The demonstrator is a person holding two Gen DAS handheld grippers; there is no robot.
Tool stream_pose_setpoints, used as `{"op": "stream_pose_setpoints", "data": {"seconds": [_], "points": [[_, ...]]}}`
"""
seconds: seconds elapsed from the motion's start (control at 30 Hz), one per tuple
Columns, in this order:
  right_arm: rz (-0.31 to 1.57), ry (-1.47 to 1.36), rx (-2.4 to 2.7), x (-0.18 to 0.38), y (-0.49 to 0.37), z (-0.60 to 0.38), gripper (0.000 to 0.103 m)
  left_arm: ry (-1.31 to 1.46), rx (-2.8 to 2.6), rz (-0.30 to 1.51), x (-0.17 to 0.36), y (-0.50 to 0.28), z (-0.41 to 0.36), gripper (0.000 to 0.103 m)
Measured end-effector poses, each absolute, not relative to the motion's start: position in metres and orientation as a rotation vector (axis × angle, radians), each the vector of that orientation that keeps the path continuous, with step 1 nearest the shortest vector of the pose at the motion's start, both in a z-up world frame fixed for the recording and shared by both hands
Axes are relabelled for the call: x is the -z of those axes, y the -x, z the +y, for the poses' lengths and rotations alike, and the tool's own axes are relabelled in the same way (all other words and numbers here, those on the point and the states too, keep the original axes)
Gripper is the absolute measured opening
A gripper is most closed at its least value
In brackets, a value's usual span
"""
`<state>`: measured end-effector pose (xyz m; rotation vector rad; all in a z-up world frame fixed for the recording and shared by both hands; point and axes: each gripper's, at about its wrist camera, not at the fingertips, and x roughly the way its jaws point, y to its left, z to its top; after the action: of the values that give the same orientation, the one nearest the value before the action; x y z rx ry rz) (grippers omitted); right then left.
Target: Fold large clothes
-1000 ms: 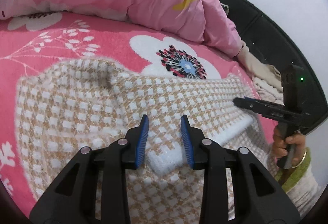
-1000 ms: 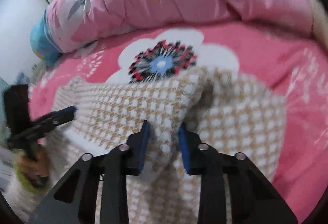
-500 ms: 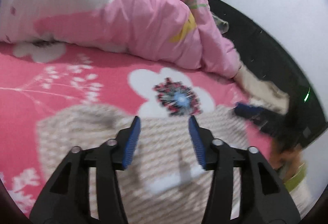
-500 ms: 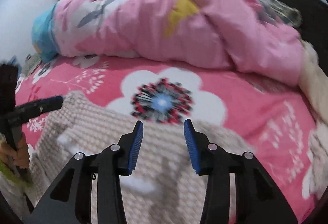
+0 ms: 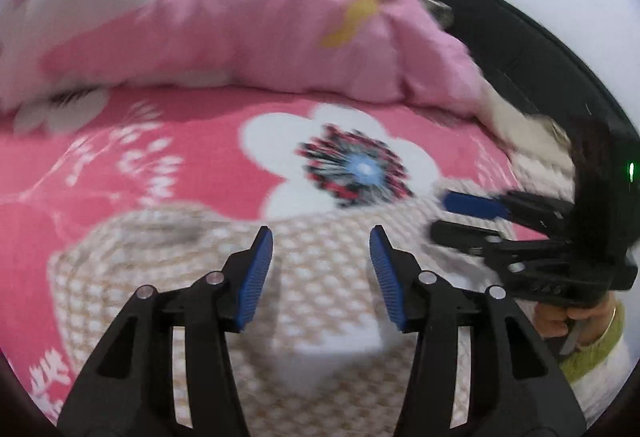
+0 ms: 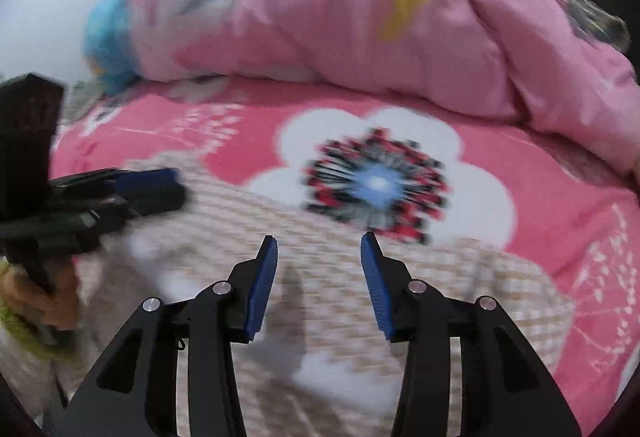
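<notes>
A beige and white houndstooth knit garment (image 5: 168, 277) lies folded on the pink flowered bed; it also shows in the right wrist view (image 6: 460, 301). A white knit cuff (image 5: 332, 349) lies on top of it. My left gripper (image 5: 321, 273) is open and empty, held above the garment. My right gripper (image 6: 319, 281) is open and empty above the garment too. The right gripper shows at the right of the left wrist view (image 5: 468, 217), and the left gripper at the left of the right wrist view (image 6: 160, 185).
A bunched pink quilt (image 5: 240, 21) lies across the far side of the bed (image 6: 340, 9). The bedspread has a large white flower (image 5: 352, 165). A dark headboard (image 5: 520, 53) and white wall stand at the right.
Both grippers let go of the garment, opened wide and lifted up and back from it. The garment stays folded on the bed.
</notes>
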<state>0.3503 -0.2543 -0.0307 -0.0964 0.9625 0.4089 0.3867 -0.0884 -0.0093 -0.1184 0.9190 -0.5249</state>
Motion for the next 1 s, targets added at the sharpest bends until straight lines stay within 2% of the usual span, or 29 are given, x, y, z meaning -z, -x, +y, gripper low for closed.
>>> {"op": "stream_pose_setpoints", "data": {"seconds": [0.1,0.13,0.3,0.43,0.57,0.63,0.7,0.77,0.87,0.97,1.0], "points": [[1.013,0.101,-0.402,0.066,-0.355,-0.254,0.047,-0.060,0.474,0.997,0.046,-0.384,-0.109,0.051],[1.021,0.049,-0.410,0.064,-0.356,-0.261,0.047,-0.045,0.478,0.964,0.047,-0.379,-0.106,0.051],[0.978,0.041,-0.386,0.032,-0.324,-0.271,0.047,0.005,0.492,0.934,0.016,-0.363,-0.089,0.050],[0.987,0.149,-0.334,0.069,-0.314,-0.262,0.048,-0.027,0.482,0.976,0.041,-0.356,-0.088,0.054],[0.970,0.213,-0.261,0.045,-0.299,-0.254,0.048,0.002,0.462,0.937,0.029,-0.345,-0.083,0.052],[0.925,0.226,-0.235,0.034,-0.288,-0.255,0.048,-0.038,0.444,0.913,0.024,-0.334,-0.081,0.055],[0.952,0.250,-0.174,0.047,-0.291,-0.260,0.050,-0.078,0.406,0.948,0.034,-0.330,-0.080,0.060],[0.969,0.242,-0.178,0.063,-0.294,-0.264,0.052,-0.039,0.392,0.964,0.040,-0.331,-0.078,0.061],[0.967,0.239,-0.144,0.043,-0.277,-0.263,0.053,-0.022,0.319,0.965,0.024,-0.317,-0.078,0.059],[0.911,0.202,-0.176,0.013,-0.239,-0.267,0.060,-0.036,0.290,0.915,0.002,-0.283,-0.072,0.063],[0.893,0.192,-0.180,0.004,-0.224,-0.270,0.066,-0.039,0.277,0.903,-0.003,-0.273,-0.070,0.065]]}}
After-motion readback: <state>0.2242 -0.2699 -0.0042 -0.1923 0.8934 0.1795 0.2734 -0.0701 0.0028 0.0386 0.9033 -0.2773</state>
